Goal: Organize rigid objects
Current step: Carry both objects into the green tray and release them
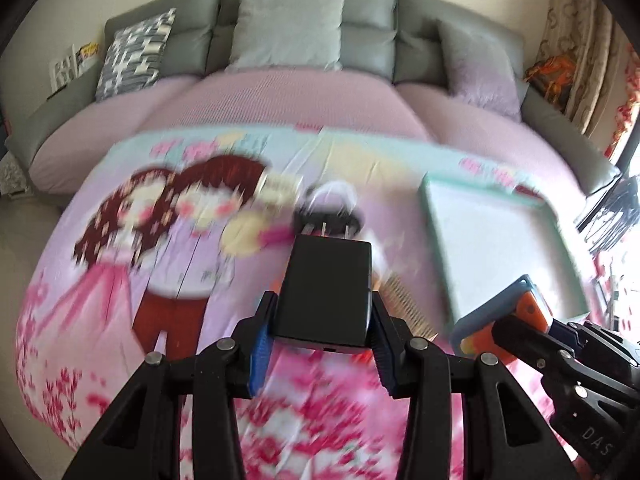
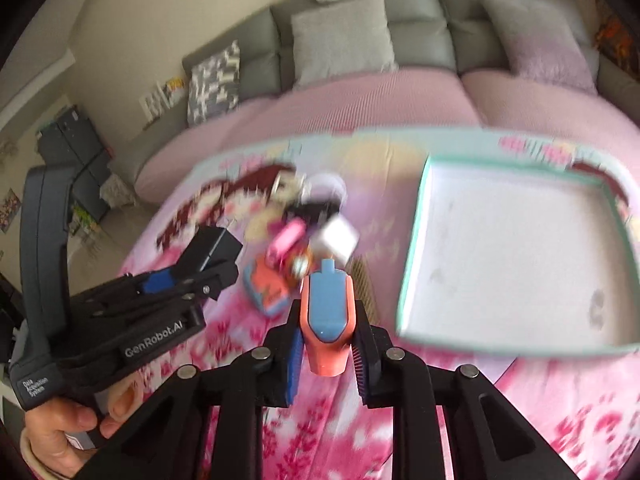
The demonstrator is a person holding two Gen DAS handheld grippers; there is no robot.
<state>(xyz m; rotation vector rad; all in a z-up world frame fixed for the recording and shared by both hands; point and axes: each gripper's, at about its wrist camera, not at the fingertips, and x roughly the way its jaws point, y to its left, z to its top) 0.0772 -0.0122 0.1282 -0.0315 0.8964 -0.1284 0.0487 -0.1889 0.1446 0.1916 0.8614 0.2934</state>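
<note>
My left gripper (image 1: 324, 320) is shut on a black plug adapter (image 1: 326, 284), prongs pointing away, held above the cartoon-print cloth; it also shows in the right wrist view (image 2: 208, 252). My right gripper (image 2: 326, 340) is shut on an orange-and-blue tool (image 2: 326, 312), also seen at the right of the left wrist view (image 1: 504, 316). A pile of small objects (image 2: 304, 232) lies on the cloth ahead: a pink item, a white cube, an orange-blue piece, a wooden comb (image 2: 366, 284). An empty teal-rimmed white tray (image 2: 516, 256) sits to the right.
The cloth covers a low table (image 1: 120, 320) in front of a grey sofa (image 1: 304, 20) with cushions and a pink cover. A black wire rack (image 1: 612, 216) stands at the far right. The frames are motion-blurred.
</note>
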